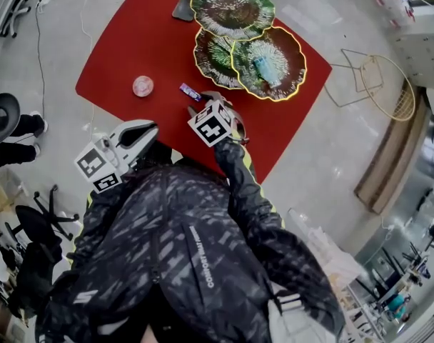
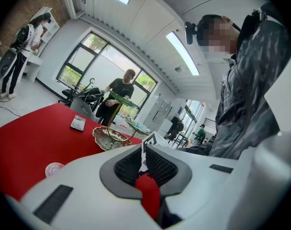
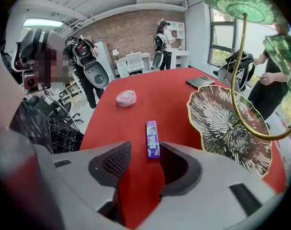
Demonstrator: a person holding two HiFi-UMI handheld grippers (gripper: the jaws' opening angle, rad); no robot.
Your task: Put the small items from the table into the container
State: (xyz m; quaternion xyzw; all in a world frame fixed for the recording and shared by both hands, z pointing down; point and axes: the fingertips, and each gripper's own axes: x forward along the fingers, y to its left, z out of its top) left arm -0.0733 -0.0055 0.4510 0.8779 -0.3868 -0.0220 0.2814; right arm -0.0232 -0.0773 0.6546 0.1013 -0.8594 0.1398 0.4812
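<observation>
1. The right gripper [image 3: 145, 153] pointed steeply down at the red table [image 3: 150, 87]. Its jaws stood about half apart and held nothing.
2. A purple candy pack [image 3: 152, 139] lay flat on the table, with its near end between the tips of these jaws. It was closer to the jaw at the right of the right gripper view, and the pads did not press on it.
3. The left gripper [image 2: 144, 158] was held almost level beside the near edge of the table, to the left of the right one. Its jaws were drawn together, with only a thin slit between the pads, and nothing was in them.
4. A small round pink item [image 3: 126, 98] lay on the table farther away, to the left of the pack and well apart from it.
5. To the right of the pack stood the container, a tiered stand [image 1: 224, 9] with a golden stem and leaf-shaped plates. Its low brown plate [image 3: 222, 123] was near the pack but did not touch it. In the head view, a teal item [image 1: 267, 66] lay in the plate at the right.
6. A dark flat phone [image 3: 199, 82] lay near the far edge of the table, behind the stand.
7. Beyond the table, a person in a dark shirt [image 2: 119, 91] stood close to the stand. Another person [image 3: 160, 37] stood by white shelves at a brick wall.
</observation>
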